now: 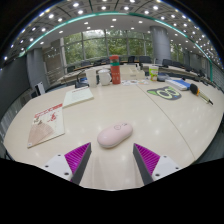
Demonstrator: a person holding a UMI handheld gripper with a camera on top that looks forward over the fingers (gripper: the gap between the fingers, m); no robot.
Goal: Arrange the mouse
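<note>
A pale pink mouse (114,134) lies on the light tabletop (150,118), just ahead of my fingers and a little left of the midline between them. My gripper (112,160) stands open, its magenta pads (77,155) wide apart. Nothing sits between the fingers; the mouse rests on the table untouched.
A pink-and-white booklet (46,125) lies to the left and a white paper (78,96) beyond it. Farther back stand a red bottle (115,70), a box (103,76) and a cup (153,72). A green-and-dark shaped item (166,93) lies to the right.
</note>
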